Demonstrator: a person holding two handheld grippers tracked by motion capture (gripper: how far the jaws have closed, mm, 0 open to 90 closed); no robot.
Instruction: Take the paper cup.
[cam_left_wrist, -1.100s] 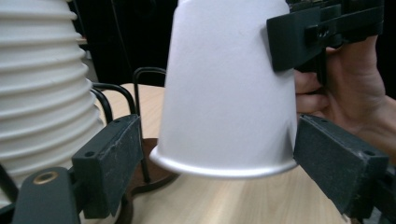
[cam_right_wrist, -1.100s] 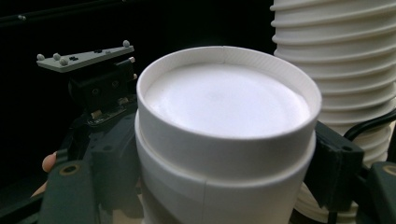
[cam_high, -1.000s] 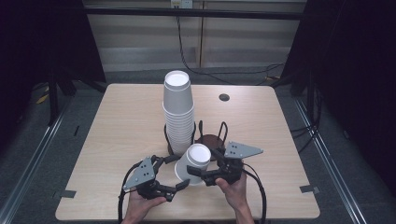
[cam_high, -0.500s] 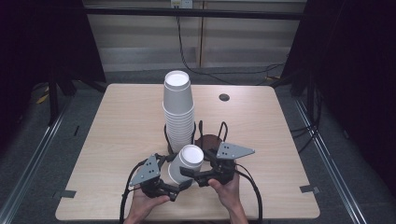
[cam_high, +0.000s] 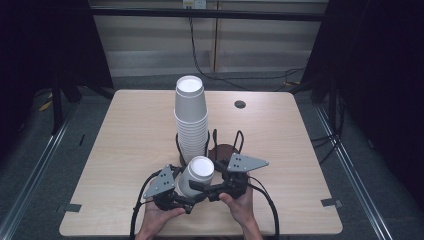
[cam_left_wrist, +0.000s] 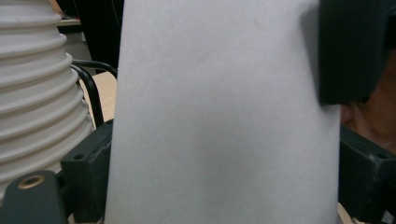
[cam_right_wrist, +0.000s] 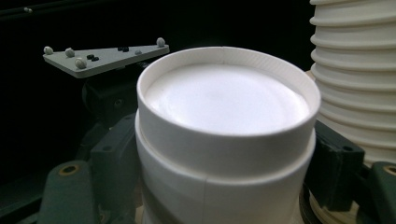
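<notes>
Both grippers sit slightly nearer than a second ago, the small nested bundle of white paper cups (cam_high: 196, 175) between them. Right gripper (cam_high: 216, 186) fingers clamp the upper cup; left gripper (cam_high: 184, 199) fingers, just closing, flank the lower wall. Behind stands the tall white cup stack (cam_high: 190, 117) in its black wire holder (cam_high: 226, 141) on the wooden bench (cam_high: 125, 135). Separating cleanly likely needs a straight, gentle pull.

Both hands bare, no sleeves. Left gripper (cam_high: 186, 200) and right gripper (cam_high: 202, 189): black bodies, grey three-cornered plates studded with small pale knobs, brass screw inserts in jaws, black cables looping back.
</notes>
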